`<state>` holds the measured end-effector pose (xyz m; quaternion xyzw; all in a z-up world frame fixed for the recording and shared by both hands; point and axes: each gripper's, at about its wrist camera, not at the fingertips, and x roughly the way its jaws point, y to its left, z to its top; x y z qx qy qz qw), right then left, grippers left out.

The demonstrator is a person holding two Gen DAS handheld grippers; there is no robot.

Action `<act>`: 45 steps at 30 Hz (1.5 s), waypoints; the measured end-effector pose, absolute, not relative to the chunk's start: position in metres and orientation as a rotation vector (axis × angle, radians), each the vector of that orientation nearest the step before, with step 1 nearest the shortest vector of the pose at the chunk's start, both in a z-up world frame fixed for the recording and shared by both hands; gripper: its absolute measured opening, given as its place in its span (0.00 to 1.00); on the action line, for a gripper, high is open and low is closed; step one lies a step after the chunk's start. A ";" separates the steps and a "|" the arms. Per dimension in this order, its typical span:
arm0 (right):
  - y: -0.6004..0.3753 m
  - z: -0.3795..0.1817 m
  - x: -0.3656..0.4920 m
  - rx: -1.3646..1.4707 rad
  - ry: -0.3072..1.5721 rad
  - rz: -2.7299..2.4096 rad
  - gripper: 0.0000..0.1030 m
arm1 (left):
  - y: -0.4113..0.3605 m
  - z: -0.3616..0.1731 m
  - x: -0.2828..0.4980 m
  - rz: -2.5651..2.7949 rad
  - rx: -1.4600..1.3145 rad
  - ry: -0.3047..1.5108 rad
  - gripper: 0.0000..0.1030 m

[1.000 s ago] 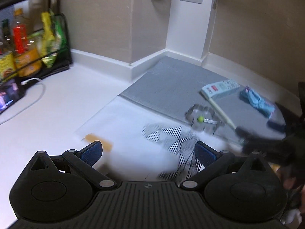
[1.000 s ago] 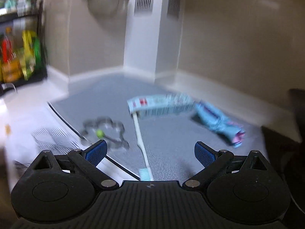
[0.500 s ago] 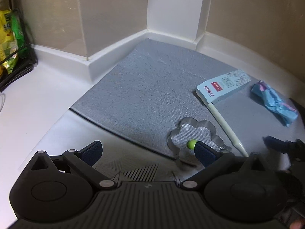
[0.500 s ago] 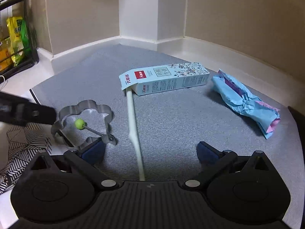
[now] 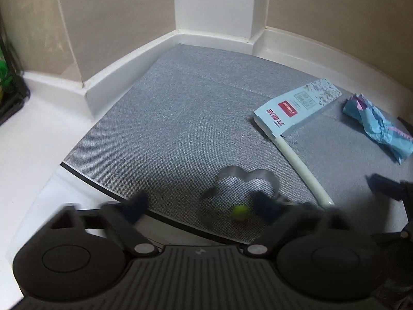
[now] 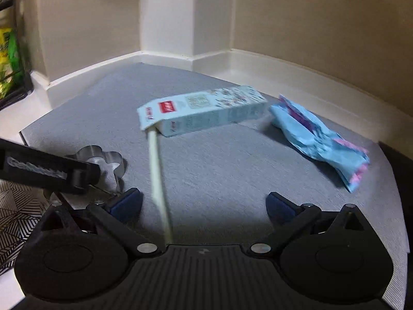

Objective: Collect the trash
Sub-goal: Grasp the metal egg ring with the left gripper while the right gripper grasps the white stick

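1. My left hand-held gripper [image 5: 200, 206] was spread wide and held nothing; its blurred pads flanked the flower-shaped metal ring [image 5: 246, 184] with its green knob [image 5: 241, 211].
2. My right hand-held gripper [image 6: 204, 204] was also spread and empty, low over the grey mat [image 6: 206, 165].
3. The light-blue carton [image 6: 204, 109] lay flat ahead of it, long axis crosswise, open end pointing left.
4. A white stick [image 6: 158, 180] ran from that end back toward the right hand-held gripper's left pad.
5. The crumpled blue wrapper [image 6: 320, 139] lay ahead-right, just beside the carton.
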<state>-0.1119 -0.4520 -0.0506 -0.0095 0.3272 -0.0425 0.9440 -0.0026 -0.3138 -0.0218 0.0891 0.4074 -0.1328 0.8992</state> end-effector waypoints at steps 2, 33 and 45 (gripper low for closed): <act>-0.447 -0.048 -0.116 -0.031 0.645 -0.009 0.76 | -0.316 -0.020 -0.005 -0.298 0.183 0.837 0.59; -0.485 -0.036 -0.139 0.420 0.494 0.258 0.11 | -0.217 0.030 -0.063 -0.295 0.036 0.754 0.02; -0.470 -0.046 -0.133 0.256 0.614 0.173 0.11 | -0.216 0.026 -0.072 -0.302 0.047 0.763 0.02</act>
